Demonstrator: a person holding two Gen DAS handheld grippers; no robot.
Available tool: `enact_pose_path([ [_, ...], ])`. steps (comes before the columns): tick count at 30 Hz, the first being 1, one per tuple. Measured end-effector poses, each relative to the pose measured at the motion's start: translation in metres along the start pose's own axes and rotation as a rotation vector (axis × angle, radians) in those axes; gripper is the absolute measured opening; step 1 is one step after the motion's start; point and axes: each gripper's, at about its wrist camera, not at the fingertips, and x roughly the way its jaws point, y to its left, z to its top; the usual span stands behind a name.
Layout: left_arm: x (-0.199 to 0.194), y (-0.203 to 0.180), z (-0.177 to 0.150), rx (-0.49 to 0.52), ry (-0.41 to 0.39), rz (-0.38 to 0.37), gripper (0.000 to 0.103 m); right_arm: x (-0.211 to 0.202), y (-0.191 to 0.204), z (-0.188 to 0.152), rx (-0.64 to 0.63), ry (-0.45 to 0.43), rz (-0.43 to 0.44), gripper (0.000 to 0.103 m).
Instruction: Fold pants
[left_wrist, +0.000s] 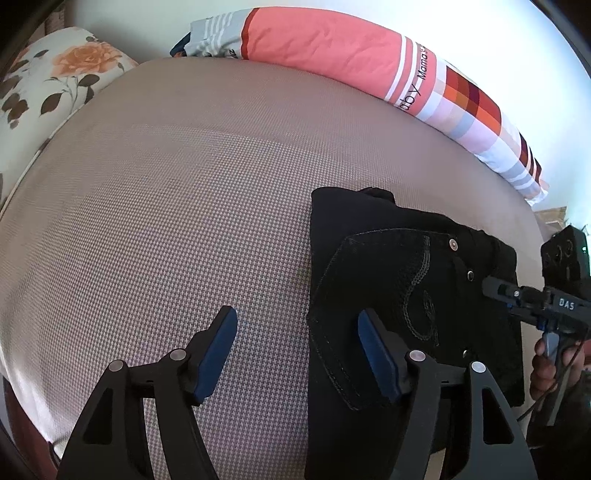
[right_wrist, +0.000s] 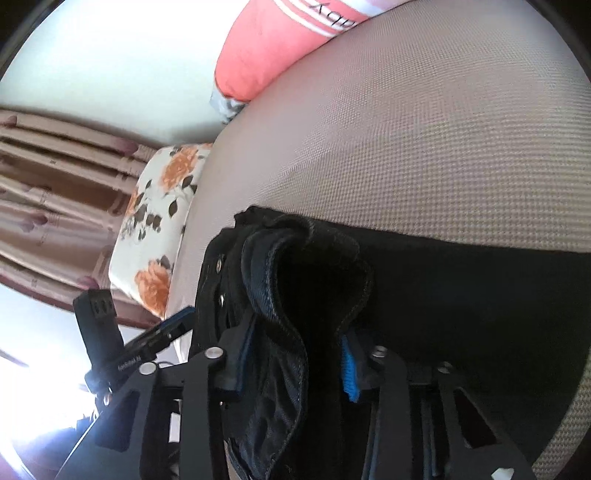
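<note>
Black jeans (left_wrist: 402, 288) lie folded on the grey houndstooth bed (left_wrist: 177, 206), back pocket with stitched pattern facing up. My left gripper (left_wrist: 297, 328) is open and empty, just above the bed at the jeans' left edge, its right finger over the pocket. My right gripper (right_wrist: 295, 343) is closed on a bunched fold of the jeans' waistband (right_wrist: 295, 280), lifting it slightly off the bed. The right gripper also shows in the left wrist view (left_wrist: 495, 286) at the jeans' right edge.
A pink and checked pillow (left_wrist: 332, 48) lies along the far edge of the bed. A floral cushion (left_wrist: 48, 85) sits at the far left corner. Striped curtains (right_wrist: 48, 177) hang beyond the bed in the right wrist view.
</note>
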Motion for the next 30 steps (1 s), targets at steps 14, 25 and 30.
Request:
enact_pose_path([
  [14,-0.002,-0.008,-0.001,0.039,-0.024,0.048,0.069,-0.012,0.033,-0.009,-0.022,-0.092,-0.114,0.013],
  [25,-0.006,-0.014,-0.003,0.066,-0.036,0.065,0.069,-0.027,0.070,-0.014,-0.028,-0.126,-0.263,0.012],
  [30,-0.007,-0.021,-0.002,0.082,-0.048,0.057,0.069,-0.051,0.083,-0.019,-0.036,-0.177,-0.284,0.012],
])
